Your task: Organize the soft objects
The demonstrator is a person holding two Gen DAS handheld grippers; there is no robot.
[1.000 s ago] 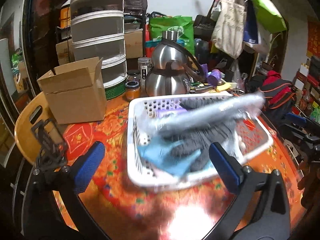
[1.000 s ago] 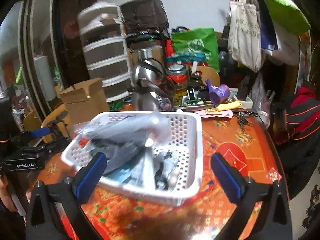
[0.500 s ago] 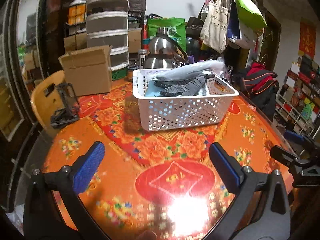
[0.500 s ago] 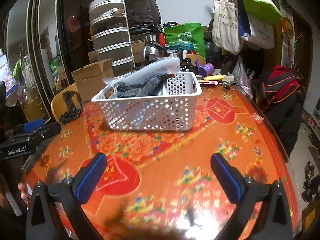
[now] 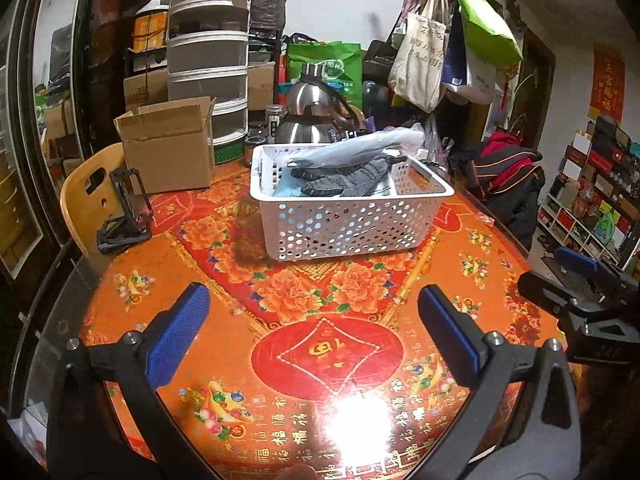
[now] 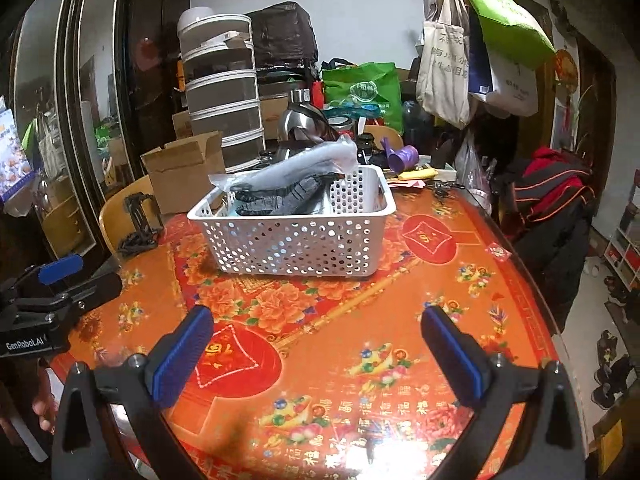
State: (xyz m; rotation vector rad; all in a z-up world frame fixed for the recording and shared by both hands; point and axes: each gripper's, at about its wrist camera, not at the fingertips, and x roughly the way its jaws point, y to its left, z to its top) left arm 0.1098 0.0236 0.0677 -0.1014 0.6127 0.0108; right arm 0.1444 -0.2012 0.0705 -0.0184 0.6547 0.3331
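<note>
Both grippers, left gripper [image 5: 314, 334] and right gripper [image 6: 316, 350], hang spread wide and empty over open tabletop [image 5: 360, 292]; basket [image 5: 352, 216] sits well ahead (gloves [image 5: 348, 178] inside, possibly bagged items too).

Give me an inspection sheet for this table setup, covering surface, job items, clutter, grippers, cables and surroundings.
Surface: round table with an orange and red floral cover, glossy, with light glare near the front edge.
Job's things: white perforated basket standing on the table, holding grey knit gloves, a clear plastic-wrapped item sticking above the rim, and something light blue underneath.
Clutter: open cardboard box, steel kettle, black folding stand, purple scoop, jars.
Grippers: left gripper open and empty; right gripper open and empty; both short of the basket.
Cables: nothing seen.
Surroundings: stacked drawers, hanging tote bags, wooden chair.
</note>
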